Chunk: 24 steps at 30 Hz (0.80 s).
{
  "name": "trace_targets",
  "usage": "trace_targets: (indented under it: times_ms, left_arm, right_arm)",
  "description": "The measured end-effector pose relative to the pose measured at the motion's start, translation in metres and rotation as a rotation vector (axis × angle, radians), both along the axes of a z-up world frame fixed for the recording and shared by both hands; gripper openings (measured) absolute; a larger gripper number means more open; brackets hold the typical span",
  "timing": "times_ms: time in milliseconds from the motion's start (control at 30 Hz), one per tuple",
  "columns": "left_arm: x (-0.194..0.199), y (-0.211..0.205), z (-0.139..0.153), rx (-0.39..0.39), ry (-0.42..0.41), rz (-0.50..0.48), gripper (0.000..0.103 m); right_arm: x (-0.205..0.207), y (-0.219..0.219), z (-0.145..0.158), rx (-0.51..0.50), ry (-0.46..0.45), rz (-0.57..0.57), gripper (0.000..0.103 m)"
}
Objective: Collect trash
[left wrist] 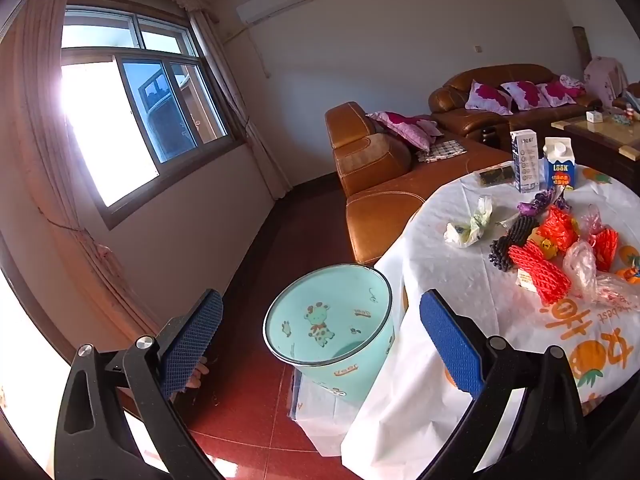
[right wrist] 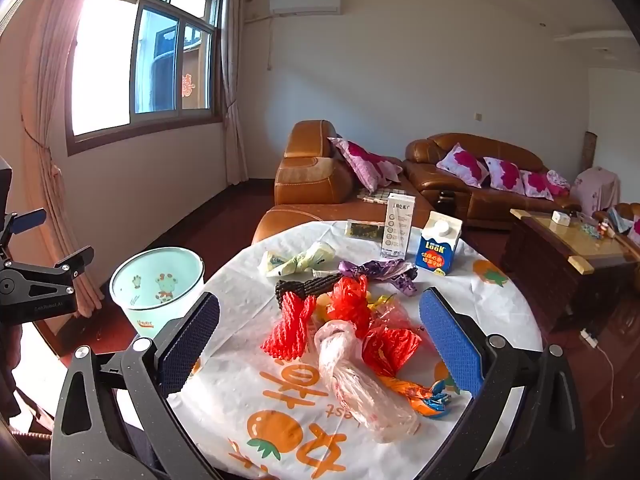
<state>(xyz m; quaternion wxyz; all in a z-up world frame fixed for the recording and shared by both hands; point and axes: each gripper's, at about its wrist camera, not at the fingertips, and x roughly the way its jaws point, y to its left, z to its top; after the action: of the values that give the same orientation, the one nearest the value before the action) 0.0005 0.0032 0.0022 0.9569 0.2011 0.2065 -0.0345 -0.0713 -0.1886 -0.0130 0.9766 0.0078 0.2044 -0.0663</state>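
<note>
Both the left gripper [left wrist: 320, 344] and right gripper [right wrist: 320, 344] are spread wide and empty, so I'd drop the right onto the knotted plastic bag [right wrist: 360, 376] mid-table, beside the teal bin [right wrist: 158, 284].

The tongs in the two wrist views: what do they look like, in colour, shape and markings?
Both the left tongs and the right tongs have black, faintly speckled arms with triangular cut-outs and round silver bolts. Each finger ends in a flat rectangular blue pad with a fine waffle texture. In the right wrist view, the left tongs' black body carries small pale lettering, too blurred to read.
</note>
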Motion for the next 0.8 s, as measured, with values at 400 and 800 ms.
trace_targets:
  times_ms: [400,800]
  left_arm:
    - [0.0014,0.0046,0.0023,-0.002,-0.002,0.007,0.097]
    - [0.0030,0.0084,0.0045,-0.004,-0.001,0.011,0.097]
  right_arm:
    - [0.0021,-0.0049,0.0047,0.002,0.007,-0.002,0.098]
    - [0.0009,-0.0021,0.0002,0.001,0.009,-0.003,0.098]
